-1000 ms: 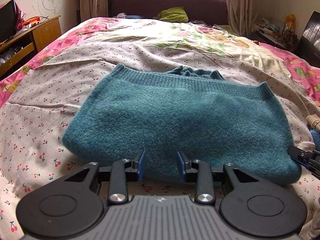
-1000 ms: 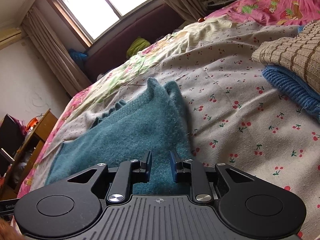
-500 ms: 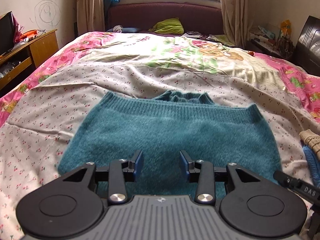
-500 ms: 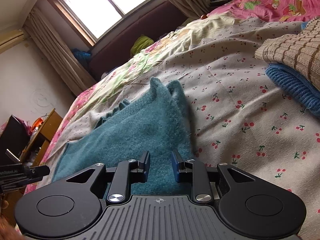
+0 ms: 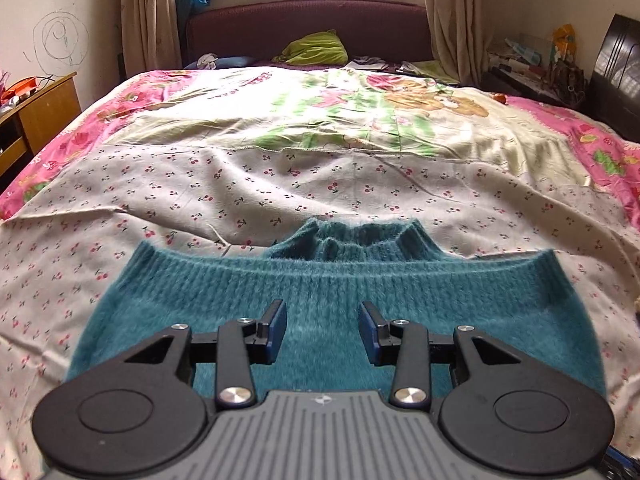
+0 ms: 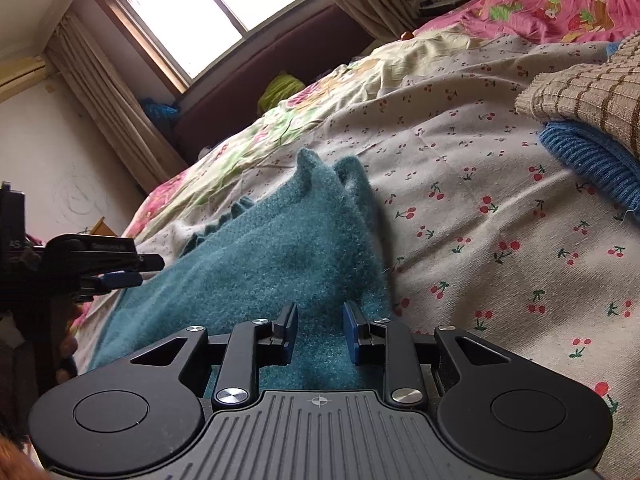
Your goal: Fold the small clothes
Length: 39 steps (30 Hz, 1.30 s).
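A fuzzy teal knitted sweater [image 5: 320, 292] lies folded in half on the bed, its ribbed hem facing away and its collar behind that. My left gripper [image 5: 323, 330] is open and empty, above the sweater's near middle. My right gripper [image 6: 320, 332] is open and empty over the sweater's [image 6: 272, 256] right near edge. The left gripper [image 6: 116, 270] also shows at the left of the right wrist view, above the sweater.
The bed is covered by a cherry-print sheet [image 5: 280, 184] and a pink floral quilt [image 5: 344, 108]. A beige checked knit [image 6: 592, 88] lies on a blue knit [image 6: 588, 160] to the right. A wooden cabinet [image 5: 36, 112] stands at the left.
My left gripper has risen and moved forward over the sweater, its jaws slightly wider. My right gripper has barely moved and stays open.
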Tool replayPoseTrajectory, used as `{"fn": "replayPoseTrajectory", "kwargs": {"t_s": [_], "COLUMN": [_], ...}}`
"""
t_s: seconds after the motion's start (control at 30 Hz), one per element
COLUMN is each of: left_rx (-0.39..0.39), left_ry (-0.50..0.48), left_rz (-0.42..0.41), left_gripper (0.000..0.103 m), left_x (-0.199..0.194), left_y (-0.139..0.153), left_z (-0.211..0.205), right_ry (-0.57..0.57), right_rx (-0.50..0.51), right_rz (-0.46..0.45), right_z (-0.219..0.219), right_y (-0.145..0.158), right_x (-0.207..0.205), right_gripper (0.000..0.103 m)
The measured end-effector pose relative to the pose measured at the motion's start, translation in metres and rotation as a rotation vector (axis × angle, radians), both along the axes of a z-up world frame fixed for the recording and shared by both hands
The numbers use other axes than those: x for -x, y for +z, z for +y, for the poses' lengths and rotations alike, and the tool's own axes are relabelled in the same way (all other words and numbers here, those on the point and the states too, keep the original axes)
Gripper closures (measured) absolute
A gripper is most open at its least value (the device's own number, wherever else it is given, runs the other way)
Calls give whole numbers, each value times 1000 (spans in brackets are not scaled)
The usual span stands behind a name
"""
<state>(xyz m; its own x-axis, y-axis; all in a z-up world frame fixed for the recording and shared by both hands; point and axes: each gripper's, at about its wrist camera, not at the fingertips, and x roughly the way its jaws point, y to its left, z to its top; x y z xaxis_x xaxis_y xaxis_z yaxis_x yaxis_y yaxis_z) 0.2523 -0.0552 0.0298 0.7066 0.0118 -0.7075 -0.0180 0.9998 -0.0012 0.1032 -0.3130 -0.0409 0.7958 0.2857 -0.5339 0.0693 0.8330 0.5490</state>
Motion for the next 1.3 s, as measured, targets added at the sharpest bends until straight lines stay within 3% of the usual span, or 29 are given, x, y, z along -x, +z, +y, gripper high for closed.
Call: {"fn": "replayPoseTrajectory", "kwargs": {"t_s": [0.13,0.27,0.43,0.8,1.07,1.3], "left_rx": [-9,35,17,26,44,34], "left_ry": [12,31,20,-29,-61,-104], "left_rz": [5,23,74,70,4,-46], "left_gripper": [53,53,50,44,41,36], "left_x": [-20,-34,-38,15,65,102], "left_y": [-10,-14,-31,-31,-30,-46], "left_z": [6,12,8,24,37,43], "right_ry": [9,13,17,20,13,1], "right_rx": [4,0,-6,9,35,81], "right_rz": [-1,0,2,-3,-14,-71], "right_z": [0,0,0,1,5,4], "right_y": [-1,-2,-3,-3,-1,20], "right_x": [-1,-2,-3,-3,1,17], "right_gripper": [77,77,76,76,75,54]}}
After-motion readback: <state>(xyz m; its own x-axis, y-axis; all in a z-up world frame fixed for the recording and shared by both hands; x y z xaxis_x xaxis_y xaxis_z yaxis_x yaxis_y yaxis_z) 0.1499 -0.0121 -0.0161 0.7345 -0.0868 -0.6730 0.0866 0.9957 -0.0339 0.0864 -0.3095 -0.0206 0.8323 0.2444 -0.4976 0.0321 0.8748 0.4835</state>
